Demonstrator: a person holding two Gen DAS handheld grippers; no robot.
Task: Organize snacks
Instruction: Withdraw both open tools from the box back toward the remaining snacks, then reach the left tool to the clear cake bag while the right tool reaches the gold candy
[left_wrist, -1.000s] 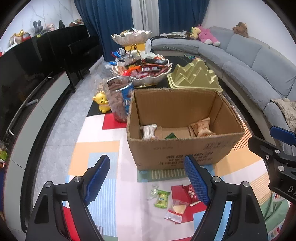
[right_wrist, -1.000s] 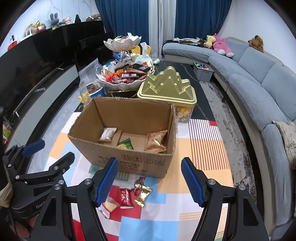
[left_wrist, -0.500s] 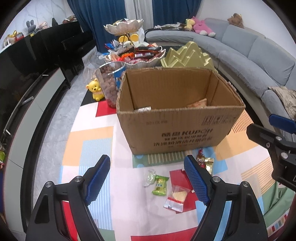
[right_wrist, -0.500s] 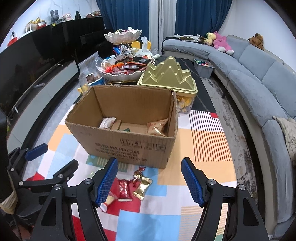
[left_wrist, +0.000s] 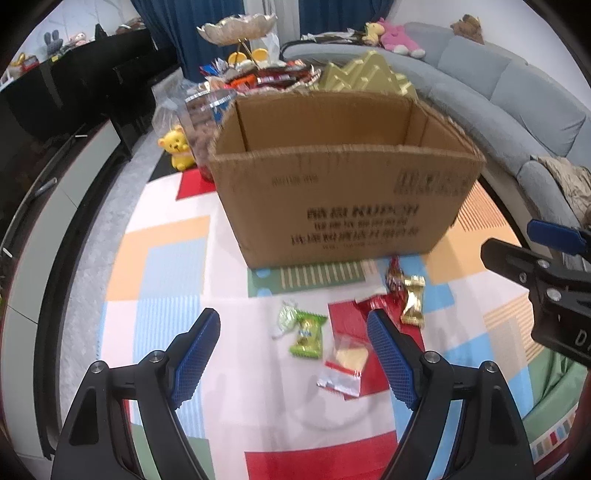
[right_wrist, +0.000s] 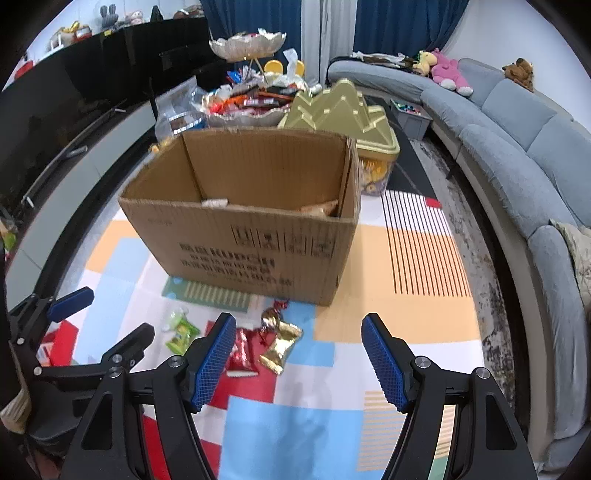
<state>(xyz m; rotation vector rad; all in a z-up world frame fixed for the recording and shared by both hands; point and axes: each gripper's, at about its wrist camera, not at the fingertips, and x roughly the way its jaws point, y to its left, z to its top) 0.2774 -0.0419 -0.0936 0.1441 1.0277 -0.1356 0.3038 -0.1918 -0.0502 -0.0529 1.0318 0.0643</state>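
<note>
An open cardboard box (left_wrist: 347, 206) stands on the patchwork mat; it also shows in the right wrist view (right_wrist: 243, 247), with snack packets barely visible inside. In front of it lie loose snacks: a green packet (left_wrist: 308, 334), a clear packet with a yellow biscuit (left_wrist: 345, 365), a gold wrapper (left_wrist: 412, 299) and a red packet (right_wrist: 242, 350). My left gripper (left_wrist: 291, 354) is open and empty, low over the green and clear packets. My right gripper (right_wrist: 298, 356) is open and empty, just right of the gold wrapper (right_wrist: 280, 345).
Behind the box stand a tiered tray of snacks (right_wrist: 251, 99), a gold mountain-shaped tin (right_wrist: 343, 114), a jar of nuts (left_wrist: 201, 125) and a yellow bear toy (left_wrist: 177, 151). A grey sofa (right_wrist: 517, 147) curves along the right; a black TV cabinet (left_wrist: 55, 122) runs along the left.
Both grippers have dropped lower and closer to the mat; the box interior is now mostly hidden and the loose snacks lie nearer the fingers. Both stay open.
</note>
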